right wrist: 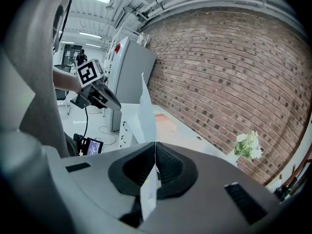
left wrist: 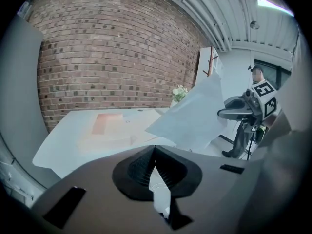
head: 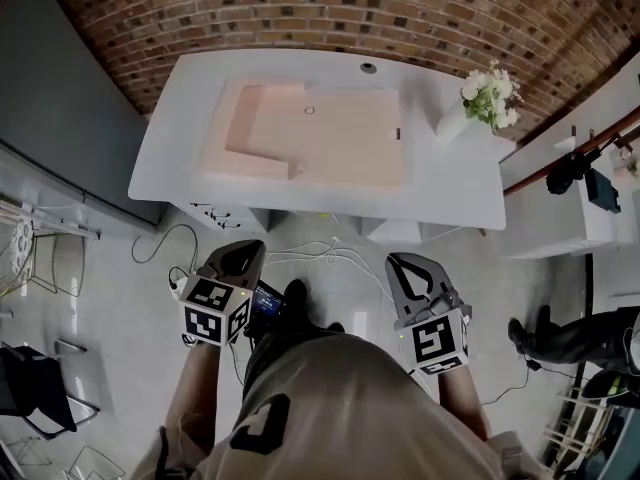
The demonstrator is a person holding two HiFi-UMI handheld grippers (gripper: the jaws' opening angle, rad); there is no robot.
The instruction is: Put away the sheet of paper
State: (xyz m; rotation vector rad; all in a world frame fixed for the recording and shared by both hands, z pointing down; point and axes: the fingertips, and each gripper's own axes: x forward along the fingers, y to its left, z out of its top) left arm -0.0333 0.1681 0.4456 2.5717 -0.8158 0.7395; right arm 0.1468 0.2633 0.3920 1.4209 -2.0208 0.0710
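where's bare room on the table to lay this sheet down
Widest bare patch: right end of the table, between pink tray and edge, in front of the flower vase. Narrow strips left of and before the tray. The tray crowds the middle.

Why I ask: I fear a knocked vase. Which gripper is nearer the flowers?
Right. The right gripper hangs before the table's right half, the flowers beyond it to its right; the left gripper, before the left half, is farther. Both pinch the sheet.
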